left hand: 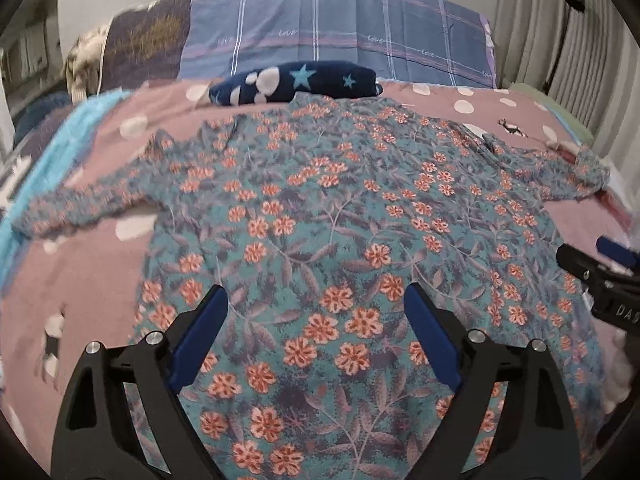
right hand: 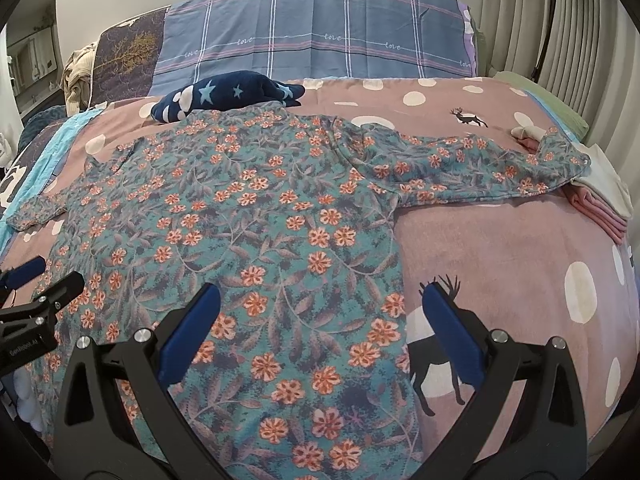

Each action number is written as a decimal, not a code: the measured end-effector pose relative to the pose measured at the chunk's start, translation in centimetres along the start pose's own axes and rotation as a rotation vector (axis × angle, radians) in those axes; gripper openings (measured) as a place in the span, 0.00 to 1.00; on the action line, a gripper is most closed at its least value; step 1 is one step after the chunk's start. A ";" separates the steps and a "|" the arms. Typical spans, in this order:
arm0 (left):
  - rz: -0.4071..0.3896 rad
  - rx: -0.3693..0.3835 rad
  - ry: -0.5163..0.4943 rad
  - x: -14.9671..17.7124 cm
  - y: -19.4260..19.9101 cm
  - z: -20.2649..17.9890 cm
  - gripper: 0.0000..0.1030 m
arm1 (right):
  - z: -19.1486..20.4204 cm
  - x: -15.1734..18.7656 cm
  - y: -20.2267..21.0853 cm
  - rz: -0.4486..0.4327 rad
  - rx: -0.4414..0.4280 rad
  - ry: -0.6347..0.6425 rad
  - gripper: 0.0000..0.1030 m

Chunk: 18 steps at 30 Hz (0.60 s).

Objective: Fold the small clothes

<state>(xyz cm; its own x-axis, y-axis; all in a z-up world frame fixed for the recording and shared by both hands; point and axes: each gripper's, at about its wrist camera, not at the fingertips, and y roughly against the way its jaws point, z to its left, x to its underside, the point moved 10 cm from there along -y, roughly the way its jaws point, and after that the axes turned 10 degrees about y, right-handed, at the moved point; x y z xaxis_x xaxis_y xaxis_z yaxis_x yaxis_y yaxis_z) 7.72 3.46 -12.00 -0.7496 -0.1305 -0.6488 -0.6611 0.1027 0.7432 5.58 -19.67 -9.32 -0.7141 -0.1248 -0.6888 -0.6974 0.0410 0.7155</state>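
A teal long-sleeved top with orange flowers (left hand: pixel 320 220) lies flat on the bed, sleeves spread out to both sides; it also shows in the right wrist view (right hand: pixel 248 216). My left gripper (left hand: pixel 316 296) is open and empty, hovering over the garment's lower middle. My right gripper (right hand: pixel 320 296) is open and empty over the garment's lower right edge, one finger over the cloth and the other over the blanket. The right gripper shows at the right edge of the left wrist view (left hand: pixel 600 276), and the left gripper shows at the left edge of the right wrist view (right hand: pixel 36 296).
A pink blanket with white dots and deer (right hand: pixel 500 240) covers the bed. A navy star-patterned garment (right hand: pixel 228 94) lies behind the top's collar. Folded pink and white clothes (right hand: pixel 600 196) sit at the right by the sleeve end. A blue plaid pillow (right hand: pixel 320 36) stands at the back.
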 end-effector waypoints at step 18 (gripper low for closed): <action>0.007 0.006 -0.021 0.1 -0.2 0.4 0.63 | 0.3 -0.1 -0.2 0.005 0.003 0.001 0.98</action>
<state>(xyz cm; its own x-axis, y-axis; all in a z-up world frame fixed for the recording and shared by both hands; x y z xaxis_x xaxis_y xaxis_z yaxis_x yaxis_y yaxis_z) 7.82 3.82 -12.29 -0.7544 -0.1088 -0.6474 -0.6564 0.1099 0.7464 5.78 -19.39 -9.39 -0.7173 -0.1255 -0.6854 -0.6942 0.0442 0.7185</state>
